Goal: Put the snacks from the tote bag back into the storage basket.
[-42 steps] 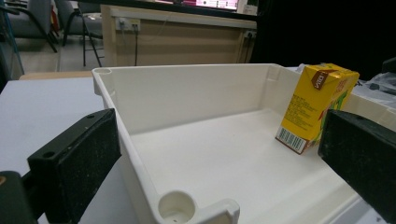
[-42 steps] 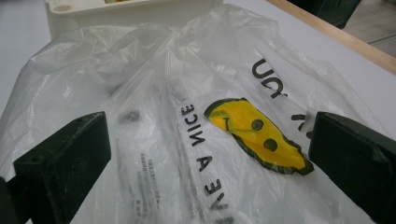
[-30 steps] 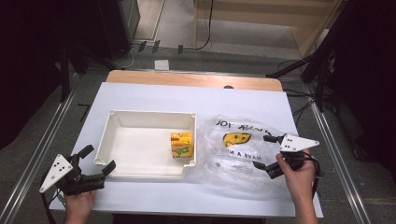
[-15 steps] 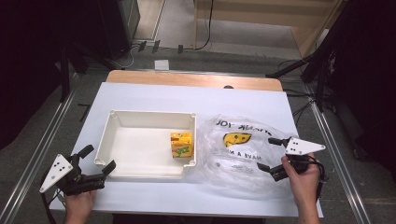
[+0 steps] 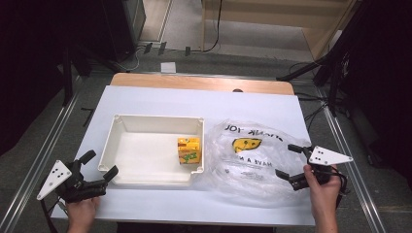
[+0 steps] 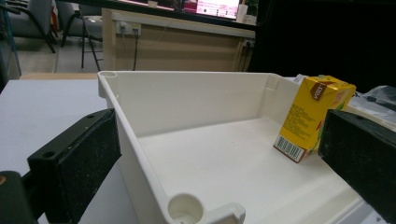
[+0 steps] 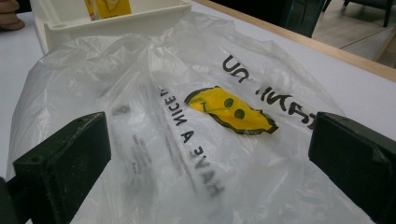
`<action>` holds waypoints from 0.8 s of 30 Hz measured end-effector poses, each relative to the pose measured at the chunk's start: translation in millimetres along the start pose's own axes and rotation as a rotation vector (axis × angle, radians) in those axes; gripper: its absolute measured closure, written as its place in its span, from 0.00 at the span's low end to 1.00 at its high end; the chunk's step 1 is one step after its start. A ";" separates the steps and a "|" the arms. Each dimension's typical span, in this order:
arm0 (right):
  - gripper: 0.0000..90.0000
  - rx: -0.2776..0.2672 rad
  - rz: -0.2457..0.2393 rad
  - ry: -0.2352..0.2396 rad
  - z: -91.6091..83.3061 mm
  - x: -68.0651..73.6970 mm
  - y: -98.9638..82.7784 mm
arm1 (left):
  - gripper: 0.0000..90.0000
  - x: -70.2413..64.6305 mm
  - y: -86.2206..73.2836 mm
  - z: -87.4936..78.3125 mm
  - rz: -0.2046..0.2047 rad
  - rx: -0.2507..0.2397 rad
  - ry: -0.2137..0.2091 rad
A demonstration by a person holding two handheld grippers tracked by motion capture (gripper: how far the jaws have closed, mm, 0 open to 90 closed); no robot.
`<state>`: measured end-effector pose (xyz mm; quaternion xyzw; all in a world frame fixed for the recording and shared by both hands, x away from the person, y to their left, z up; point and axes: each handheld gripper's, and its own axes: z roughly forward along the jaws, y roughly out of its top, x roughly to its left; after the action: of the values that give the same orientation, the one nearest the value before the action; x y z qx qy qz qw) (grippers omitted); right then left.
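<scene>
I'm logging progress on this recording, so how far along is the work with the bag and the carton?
Little looks done: the yellow carton stands in the white bin, and the clear plastic bag lies flat beside it. In hand: the right gripper is open at the bag's edge, gripping nothing yet; the left gripper is open at the bin's near corner. Left, probably: grasping the bag, opening it and handling the carton.

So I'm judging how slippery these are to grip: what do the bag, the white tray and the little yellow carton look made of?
The bag looks like thin clear plastic film: see-through, crinkled, glossy, with black print and a yellow smiley. The white tray seems to be rigid moulded plastic, smooth and matt, with rounded corner sockets. The yellow carton looks like coated paperboard, with sharp folded edges and a printed barcode.
</scene>
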<state>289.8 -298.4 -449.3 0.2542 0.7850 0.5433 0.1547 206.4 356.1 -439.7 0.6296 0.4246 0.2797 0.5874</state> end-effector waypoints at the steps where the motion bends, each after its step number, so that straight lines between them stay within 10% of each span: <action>1: 0.00 -0.002 0.004 -0.006 -2.2 -0.6 -0.4 | 0.00 0.1 0.0 0.1 -0.003 0.002 0.001; 17: 0.00 -0.092 0.070 -0.064 -33.3 -4.4 -19.8 | 0.00 11.5 0.0 -9.8 -0.079 -0.055 -0.018; 24: 0.00 -0.118 0.093 -0.079 -36.9 -6.3 -25.0 | 0.00 7.9 -0.2 -7.9 -0.052 -0.041 -0.013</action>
<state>270.0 -337.6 -459.5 0.3020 0.7323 0.5848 0.1746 203.4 366.9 -439.8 0.6081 0.4312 0.2689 0.6098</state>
